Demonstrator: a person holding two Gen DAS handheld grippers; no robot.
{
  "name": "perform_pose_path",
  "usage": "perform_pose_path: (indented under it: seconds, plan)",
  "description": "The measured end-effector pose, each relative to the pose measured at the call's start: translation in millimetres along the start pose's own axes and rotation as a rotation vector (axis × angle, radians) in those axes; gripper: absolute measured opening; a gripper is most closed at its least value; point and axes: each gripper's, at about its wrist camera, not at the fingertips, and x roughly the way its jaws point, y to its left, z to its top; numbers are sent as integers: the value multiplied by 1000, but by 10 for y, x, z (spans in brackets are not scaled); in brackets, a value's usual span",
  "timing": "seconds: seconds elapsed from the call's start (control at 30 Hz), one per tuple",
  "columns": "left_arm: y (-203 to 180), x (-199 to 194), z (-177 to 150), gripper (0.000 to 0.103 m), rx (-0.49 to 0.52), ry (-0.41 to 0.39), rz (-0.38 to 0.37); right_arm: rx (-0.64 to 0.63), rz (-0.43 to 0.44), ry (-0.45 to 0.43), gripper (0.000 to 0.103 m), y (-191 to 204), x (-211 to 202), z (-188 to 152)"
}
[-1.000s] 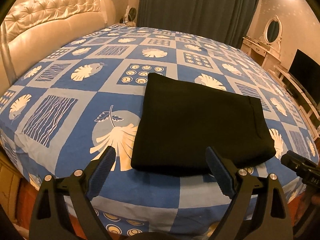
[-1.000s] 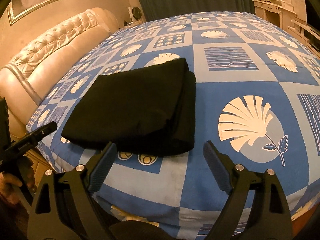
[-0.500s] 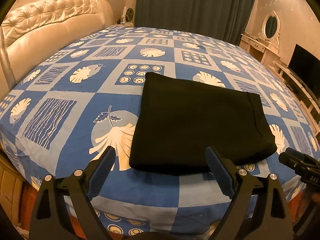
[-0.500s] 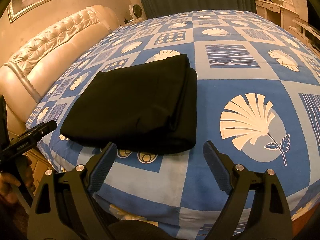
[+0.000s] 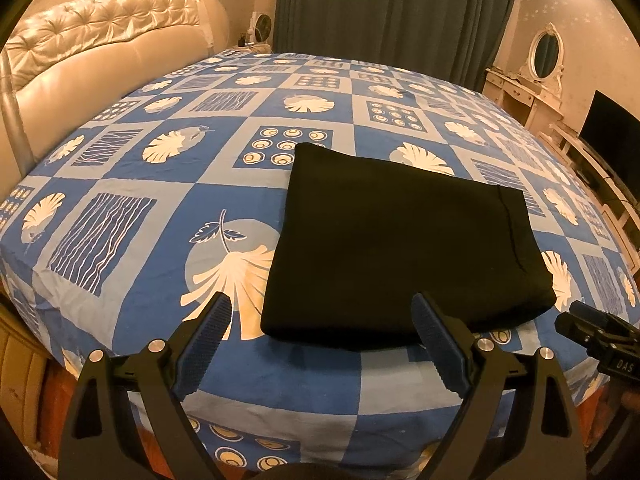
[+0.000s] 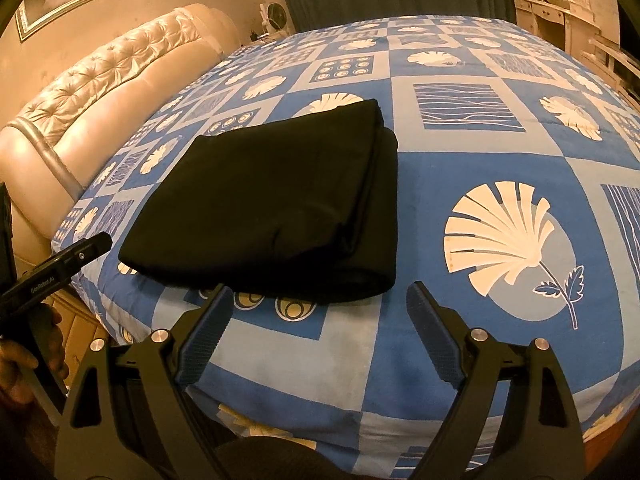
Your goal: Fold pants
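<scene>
Left wrist view first: the pants (image 5: 400, 248) sit folded into a neat black rectangle, centre-right of the frame, flat on the bed (image 5: 160, 184). The left tongs (image 5: 322, 338) fill the bottom of the frame, spread wide, nothing between the pads, hovering just short of the bundle's near edge and not touching cloth. At lower right, the tip of the right tongs (image 5: 596, 340) pokes in, near the bundle's near right corner and apart from it. Judging by the tidy shape, the folding looks finished or very nearly so. If one more fold is wanted, the way to do it well is to bite the near corners through all layers at once, lift low, and carry them evenly to the far edge so the stack doesn't skew. If not, a clean retreat without snagging the hem is all that's needed.

Right wrist view now: the pants (image 6: 272, 208) lie left of centre, layered edges stacked along their right side, a rounded fold at the near right corner. The right tongs (image 6: 320, 328) at the bottom gape wide and empty, their left pad just short of the bundle's near edge. At left, the left tongs (image 6: 56, 276) angle in from the frame edge beside the near left corner, clear of the cloth.
</scene>
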Motion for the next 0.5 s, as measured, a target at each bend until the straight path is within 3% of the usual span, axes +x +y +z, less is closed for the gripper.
perform_pose_path:
  seconds: [0.5]
  plan:
    - [27,1,20,90,5,-6,34,-3,3,7,88,20,15,-24]
